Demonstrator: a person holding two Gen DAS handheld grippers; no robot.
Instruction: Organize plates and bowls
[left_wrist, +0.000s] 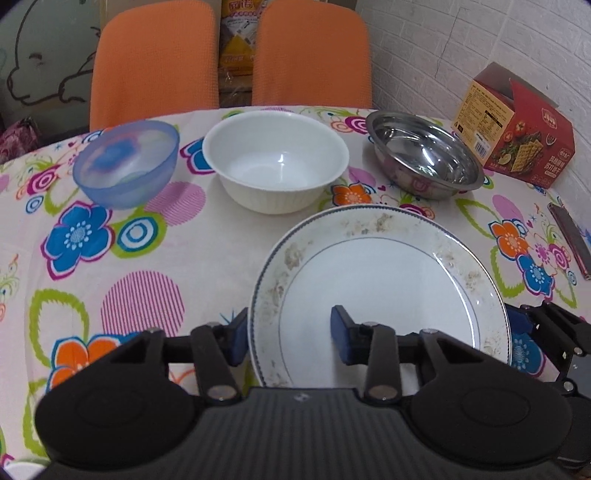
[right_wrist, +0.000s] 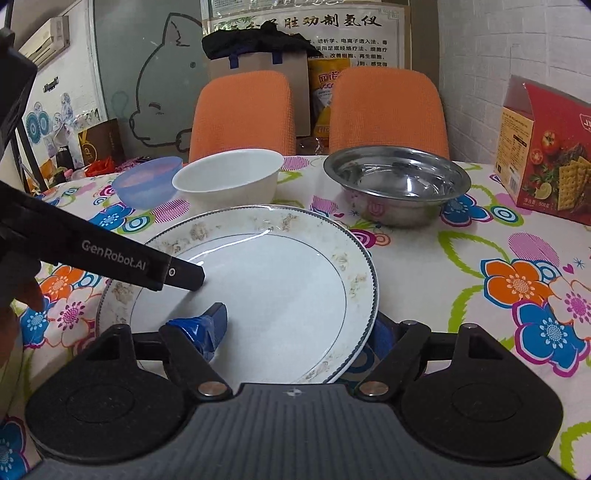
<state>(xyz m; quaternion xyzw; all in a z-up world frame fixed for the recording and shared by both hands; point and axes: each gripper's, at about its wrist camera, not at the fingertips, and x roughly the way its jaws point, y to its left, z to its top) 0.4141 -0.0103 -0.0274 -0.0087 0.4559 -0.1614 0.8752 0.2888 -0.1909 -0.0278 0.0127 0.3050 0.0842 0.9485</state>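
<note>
Here, nearest first:
Left gripper (left_wrist: 290, 338): jaws are held fairly wide and straddle the left rim of the plate (left_wrist: 380, 291), one blue pad outside the edge, the other over the well; no pinch is seen yet, and contact cannot be told.
Right gripper (right_wrist: 299, 330): it is likewise spread across the opposite rim, one pad on the plate's face and the other tucked below the edge; whether it grips is not clear.
Plate: it is placed closest on the flowered tablecloth (left_wrist: 147, 258), between both tools, probably so that it can be lifted level from two sides.
White bowl (left_wrist: 275, 160): it is set just beyond the plate, upright and empty.
Blue bowl (left_wrist: 125, 164): it is set to the left of the white one, near but apart.
Steel bowl (left_wrist: 424, 155): it stands to the right, tilted in appearance by the lens.
Cracker box (left_wrist: 513, 125): it is kept by the wall, clear of the dishes.
Orange chairs (left_wrist: 229, 55): these are seen farthest back.
Judgement: stacking seems not yet begun.
</note>
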